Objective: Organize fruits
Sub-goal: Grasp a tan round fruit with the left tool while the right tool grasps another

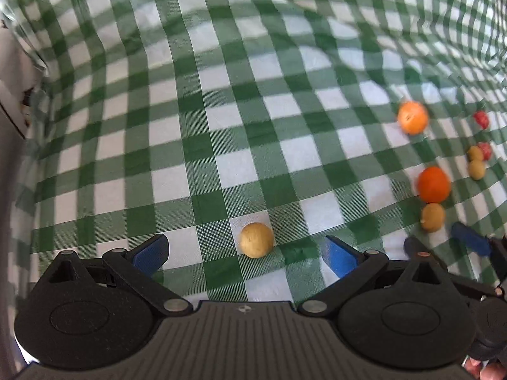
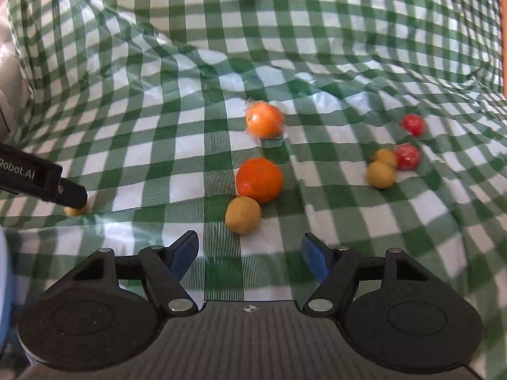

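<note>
A small yellow fruit [image 1: 256, 240] lies on the green checked cloth [image 1: 221, 110], between the spread blue fingers of the left gripper [image 1: 245, 253] and touching neither. Another yellow fruit [image 2: 243, 214] lies just ahead of the right gripper [image 2: 250, 255], whose jaws stand apart and empty. It touches a deep orange [image 2: 259, 180]; a paler orange [image 2: 264, 119] sits beyond. Off right lie two more yellow fruits [image 2: 381, 174] beside two red ones [image 2: 407, 156].

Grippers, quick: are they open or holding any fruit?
Left gripper: open, holding nothing; a yellow fruit lies between its fingers.
Right gripper: open, empty.
</note>
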